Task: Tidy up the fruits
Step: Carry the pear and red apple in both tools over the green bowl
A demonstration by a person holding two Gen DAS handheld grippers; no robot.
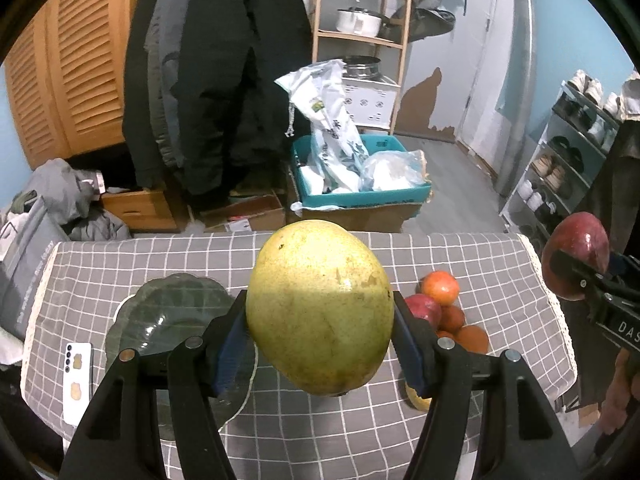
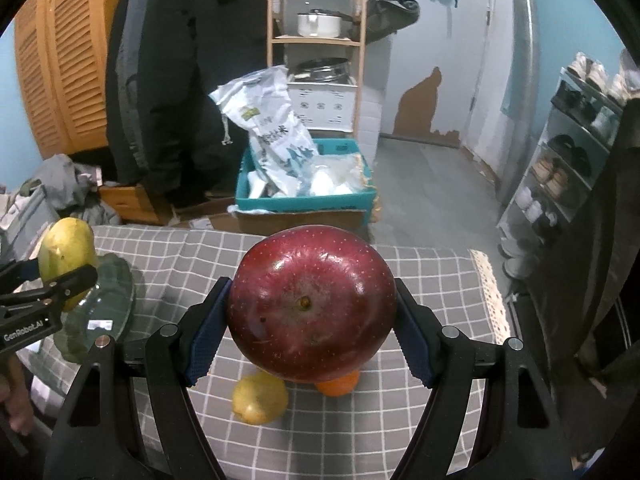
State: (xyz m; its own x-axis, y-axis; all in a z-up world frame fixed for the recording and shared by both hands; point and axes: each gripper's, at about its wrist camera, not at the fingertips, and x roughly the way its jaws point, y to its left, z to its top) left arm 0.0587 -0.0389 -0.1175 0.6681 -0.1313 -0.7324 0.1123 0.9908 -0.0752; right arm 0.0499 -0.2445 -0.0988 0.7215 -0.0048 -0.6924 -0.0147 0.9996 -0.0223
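Note:
My left gripper (image 1: pixel 320 324) is shut on a large yellow-green pear (image 1: pixel 320 308) and holds it above the grey checked tablecloth, just right of a dark glass plate (image 1: pixel 160 320). My right gripper (image 2: pixel 312 316) is shut on a dark red apple (image 2: pixel 312 304) held above the table. The apple also shows at the right edge of the left wrist view (image 1: pixel 578 256). The pear also shows at the left of the right wrist view (image 2: pixel 68 256), over the plate (image 2: pixel 104 312). On the cloth lie a red apple (image 1: pixel 424 308), several oranges (image 1: pixel 442 288) and a small yellow pear (image 2: pixel 260 398).
A white phone (image 1: pixel 78 380) lies on the cloth left of the plate. Beyond the table's far edge stand a teal crate with bags (image 1: pixel 360 172), a wooden shelf (image 1: pixel 360 36), hanging dark coats (image 1: pixel 216 80) and a shoe rack (image 1: pixel 568 152) at right.

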